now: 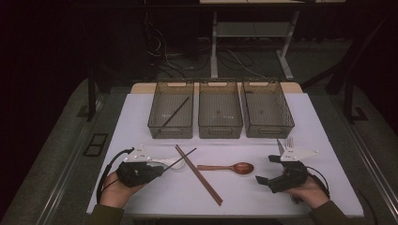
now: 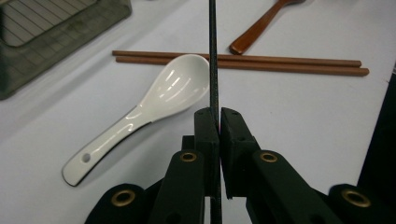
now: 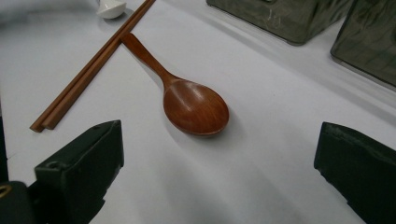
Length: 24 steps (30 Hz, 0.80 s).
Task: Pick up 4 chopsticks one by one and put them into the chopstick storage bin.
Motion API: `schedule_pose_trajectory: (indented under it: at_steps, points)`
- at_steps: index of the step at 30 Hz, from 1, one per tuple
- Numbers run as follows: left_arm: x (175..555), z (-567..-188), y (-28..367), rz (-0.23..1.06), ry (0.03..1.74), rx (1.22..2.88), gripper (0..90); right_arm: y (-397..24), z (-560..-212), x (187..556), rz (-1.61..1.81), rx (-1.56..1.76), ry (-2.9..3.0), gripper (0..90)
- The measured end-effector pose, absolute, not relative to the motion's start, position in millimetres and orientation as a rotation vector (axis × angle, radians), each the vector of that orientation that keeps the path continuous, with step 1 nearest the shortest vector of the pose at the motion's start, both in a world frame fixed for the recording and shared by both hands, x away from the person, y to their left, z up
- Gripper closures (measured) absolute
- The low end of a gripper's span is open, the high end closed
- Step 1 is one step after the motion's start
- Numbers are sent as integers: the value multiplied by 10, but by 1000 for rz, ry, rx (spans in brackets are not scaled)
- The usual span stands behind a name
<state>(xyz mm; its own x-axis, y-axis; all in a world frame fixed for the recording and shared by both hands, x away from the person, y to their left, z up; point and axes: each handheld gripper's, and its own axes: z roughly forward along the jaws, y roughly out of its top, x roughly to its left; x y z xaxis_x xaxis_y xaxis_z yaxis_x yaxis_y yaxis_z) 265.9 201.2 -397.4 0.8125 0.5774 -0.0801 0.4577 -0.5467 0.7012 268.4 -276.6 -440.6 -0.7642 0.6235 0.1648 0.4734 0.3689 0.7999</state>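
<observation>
My left gripper [image 1: 162, 169] [image 2: 218, 114] is shut on a thin black chopstick [image 1: 184, 155] [image 2: 213, 56], which juts forward, lifted off the white table. Just below it lies a white ceramic spoon [image 1: 172, 162] [image 2: 154, 100]. A pair of brown chopsticks [image 1: 199, 176] [image 2: 280, 63] [image 3: 88, 70] lies diagonally at the table's middle. Right of them rests a wooden spoon [image 1: 230, 167] [image 3: 194, 105]. My right gripper [image 1: 266, 169] [image 3: 219, 149] stands open at the front right, jaws wide apart, facing the wooden spoon's bowl and holding nothing.
Three dark see-through bins stand in a row at the back: left [image 1: 171, 132], middle [image 1: 220, 132], right [image 1: 270, 132]. Another black chopstick [image 1: 176, 112] lies in the left bin. A fork [image 1: 289, 140] lies just beyond my right gripper.
</observation>
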Motion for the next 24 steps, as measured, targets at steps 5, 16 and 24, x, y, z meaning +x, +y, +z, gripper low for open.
schedule_pose_trajectory:
  at_steps: [5,16,24]
  points:
    - [2724,-3919,1977,230,771,2242,853,-2763,-4401,2692,1364,998,2452,13]
    - [2899,-3800,1860,274,770,2217,853,-2779,-4387,2689,1372,1002,2440,13]
    - [3061,-3684,1805,308,778,2186,853,-2784,-4386,2689,1375,1020,2431,13]
